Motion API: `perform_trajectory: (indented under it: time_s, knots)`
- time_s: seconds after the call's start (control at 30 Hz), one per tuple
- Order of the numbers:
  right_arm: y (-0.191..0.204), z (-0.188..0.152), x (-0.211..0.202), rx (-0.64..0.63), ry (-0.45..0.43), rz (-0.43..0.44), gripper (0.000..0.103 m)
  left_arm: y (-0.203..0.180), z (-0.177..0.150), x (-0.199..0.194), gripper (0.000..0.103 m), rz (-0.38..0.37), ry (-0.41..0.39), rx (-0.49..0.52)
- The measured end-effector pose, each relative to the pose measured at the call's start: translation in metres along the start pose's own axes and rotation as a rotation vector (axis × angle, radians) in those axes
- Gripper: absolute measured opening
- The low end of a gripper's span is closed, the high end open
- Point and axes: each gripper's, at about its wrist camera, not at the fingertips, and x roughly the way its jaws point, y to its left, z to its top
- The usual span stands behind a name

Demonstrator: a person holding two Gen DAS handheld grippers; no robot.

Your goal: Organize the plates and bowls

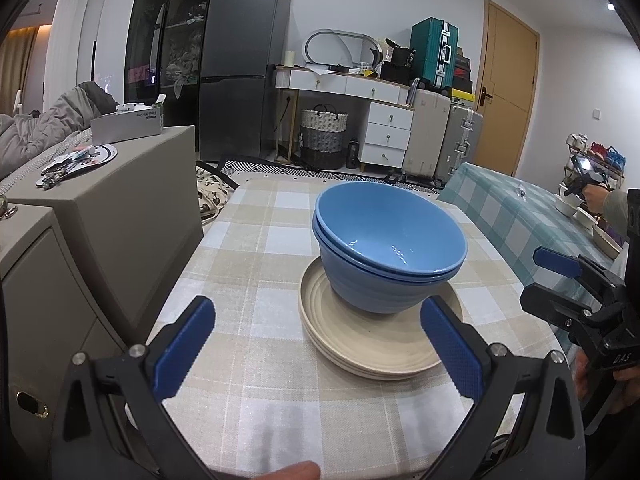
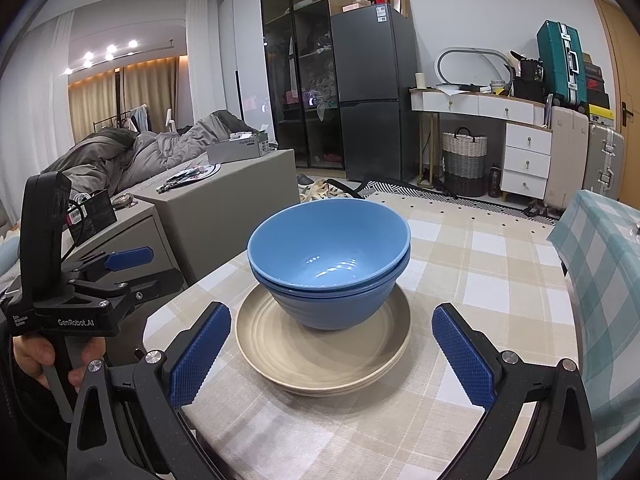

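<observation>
At the table (image 2: 480,280) centre, bowls (image 2: 328,264) sat nested on plates (image 2: 320,360); my left gripper (image 1: 316,344) and right gripper (image 2: 332,356) gaped wide, empty. Any further lift required level rims.

In the right wrist view, at the lower left of the frame, the black body of the left gripper (image 2: 130,258) carried white lettering reading "GenRobot.AI", with smaller print beside it too fine to read. In the left wrist view, at the right edge, the right gripper (image 1: 560,262) bore the letters "DAS" on its black housing. The grey box (image 1: 127,122) at the upper left showed printing, seen upside down and not legible with certainty.
</observation>
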Motion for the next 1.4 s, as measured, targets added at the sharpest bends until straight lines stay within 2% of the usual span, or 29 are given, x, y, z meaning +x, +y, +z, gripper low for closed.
perform_trajectory:
  time_s: [1.4]
  knots:
    - [0.0084,-0.0013,0.0049,-0.011,0.007,0.008,0.102,-0.0043,-0.0027,0.0025,0.103,0.002,0.009,0.023]
